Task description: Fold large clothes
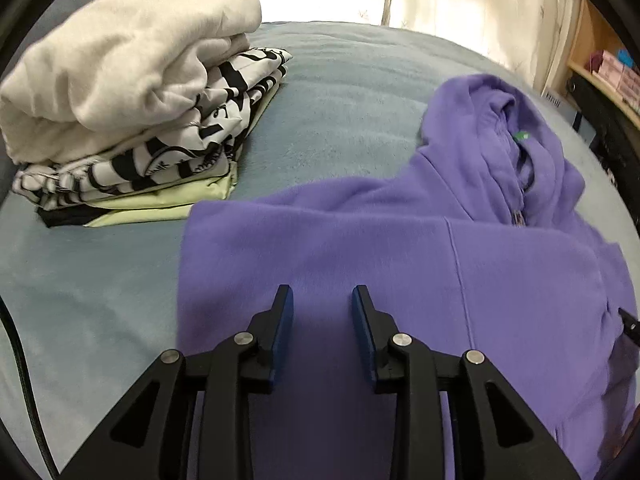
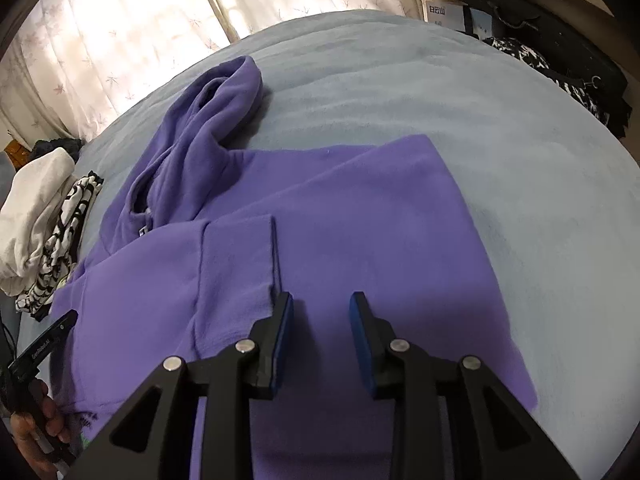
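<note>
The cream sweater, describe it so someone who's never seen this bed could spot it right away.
On the grey-blue bed, look away from the purple hoodie to the pile of folded clothes beside it. The cream sweater is the thick, plain, fluffy piece on top, resting on a black-and-white patterned garment and pale green fabric.

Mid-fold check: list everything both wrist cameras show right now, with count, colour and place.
Fleece hooded zip jacket: one, purple, spread on the bed under both grippers, sleeves folded in, hood toward the curtains.
Stack of folded clothes: one pile, cream sweatshirt on top, black-and-white print, pale green and black below; on the bed beside the jacket.
Bed cover: one, grey-blue, plush.
Curtains: cream, patterned, behind the bed.
Wooden shelf: one, beside the bed, holding small boxes.
Dark clothing heap: black and white, past the bed's edge.
Left gripper: black, blue pads, jaws apart over the jacket.
Right gripper: same, jaws apart.
Hand: holding the left gripper's handle.
</note>
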{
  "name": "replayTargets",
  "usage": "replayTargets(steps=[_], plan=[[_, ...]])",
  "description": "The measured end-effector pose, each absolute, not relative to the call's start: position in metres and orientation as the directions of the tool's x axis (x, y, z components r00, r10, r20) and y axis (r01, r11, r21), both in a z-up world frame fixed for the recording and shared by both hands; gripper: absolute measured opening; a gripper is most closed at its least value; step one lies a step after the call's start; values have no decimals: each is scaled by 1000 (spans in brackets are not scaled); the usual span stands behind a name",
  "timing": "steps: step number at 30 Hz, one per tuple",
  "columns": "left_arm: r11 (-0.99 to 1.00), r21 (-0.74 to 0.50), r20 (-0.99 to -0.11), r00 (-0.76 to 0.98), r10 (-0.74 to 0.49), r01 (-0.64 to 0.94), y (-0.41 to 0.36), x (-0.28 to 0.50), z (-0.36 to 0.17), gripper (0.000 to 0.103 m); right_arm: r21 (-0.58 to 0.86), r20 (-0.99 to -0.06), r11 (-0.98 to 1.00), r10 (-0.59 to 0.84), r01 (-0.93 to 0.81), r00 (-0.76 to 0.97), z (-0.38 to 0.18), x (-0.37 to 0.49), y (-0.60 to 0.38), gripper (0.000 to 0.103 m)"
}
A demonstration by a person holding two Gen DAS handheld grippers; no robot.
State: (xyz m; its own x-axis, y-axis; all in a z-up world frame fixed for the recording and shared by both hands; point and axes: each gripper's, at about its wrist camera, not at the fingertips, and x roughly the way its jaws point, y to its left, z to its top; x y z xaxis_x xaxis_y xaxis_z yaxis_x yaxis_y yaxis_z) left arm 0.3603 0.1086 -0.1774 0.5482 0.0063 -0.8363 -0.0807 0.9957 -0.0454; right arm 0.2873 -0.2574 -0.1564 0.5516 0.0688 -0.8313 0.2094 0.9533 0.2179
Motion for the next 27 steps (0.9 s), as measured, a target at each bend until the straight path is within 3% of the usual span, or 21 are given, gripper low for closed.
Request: replayTargets(steps=[4, 7, 18, 27], plan=[[997, -31, -837, 548, 13, -71, 104, 332, -152, 35, 216, -828, 957, 75, 194, 555, -140, 265, -254, 29], [997, -44, -827, 562, 0, -65, 102, 305, -131, 48, 250, -825, 956, 129, 152, 550, -129, 244, -249, 29], [1000, -19, -787, 617, -12, -5, 90, 194, -54, 50, 199, -856, 979, 157, 34, 492, -102, 154, -217, 29], [995, 62, -770, 637, 1, 73, 87, 165, 1, 59, 142, -836, 989, 144, -44, 529, -48, 124, -210, 29]])
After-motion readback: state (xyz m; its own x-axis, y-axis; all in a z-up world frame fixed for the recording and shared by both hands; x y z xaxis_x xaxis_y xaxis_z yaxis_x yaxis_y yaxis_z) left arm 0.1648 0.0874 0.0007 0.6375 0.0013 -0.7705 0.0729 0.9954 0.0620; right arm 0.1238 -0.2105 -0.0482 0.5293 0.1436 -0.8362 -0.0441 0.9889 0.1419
